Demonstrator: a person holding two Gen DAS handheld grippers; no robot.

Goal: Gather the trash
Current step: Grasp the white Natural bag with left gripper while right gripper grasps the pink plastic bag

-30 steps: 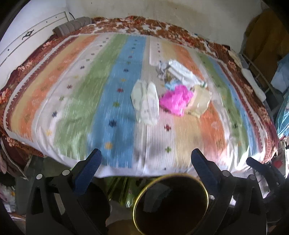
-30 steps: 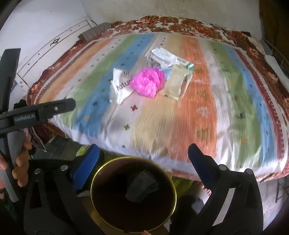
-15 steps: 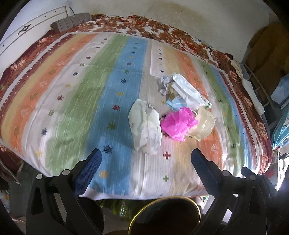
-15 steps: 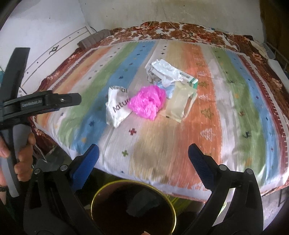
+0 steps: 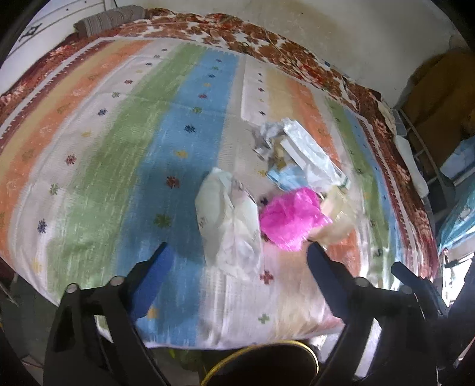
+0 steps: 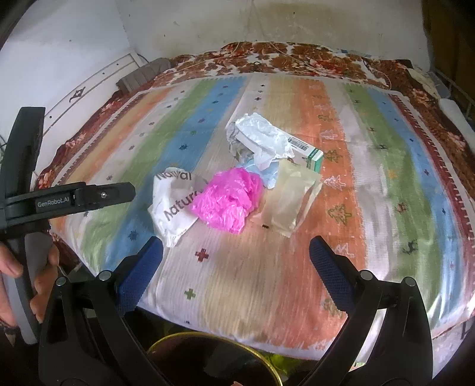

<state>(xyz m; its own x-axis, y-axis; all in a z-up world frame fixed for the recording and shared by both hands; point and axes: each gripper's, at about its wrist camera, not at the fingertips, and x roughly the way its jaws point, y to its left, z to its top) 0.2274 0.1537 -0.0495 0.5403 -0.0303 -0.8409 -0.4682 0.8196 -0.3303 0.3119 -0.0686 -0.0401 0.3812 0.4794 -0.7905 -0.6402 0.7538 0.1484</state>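
Note:
A heap of trash lies on the striped bedspread [image 5: 124, 166]: a white printed bag [image 5: 228, 225] [image 6: 172, 205], a pink plastic bag [image 5: 292, 218] [image 6: 227, 200], a yellowish wrapper [image 5: 338, 216] [image 6: 289, 199], crumpled white plastic [image 5: 302, 148] [image 6: 261, 138], a light blue piece [image 5: 286, 179] and a white-green box [image 6: 310, 153]. My left gripper [image 5: 237, 277] is open and empty, above the bed's near edge, just short of the white bag. My right gripper [image 6: 236, 268] is open and empty, short of the heap. A dark bin with a gold rim [image 5: 264, 366] [image 6: 207, 360] stands below both.
The left gripper's body, held in a hand [image 6: 38, 276], shows at the left of the right wrist view. A grey folded item [image 5: 109, 17] lies at the bed's far corner by the white wall. Clothes and a rack [image 5: 427, 124] stand to the right.
Both grippers have moved up and forward over the bed's edge toward the trash heap. The bin has slid lower in both views. Both jaws have stayed open.

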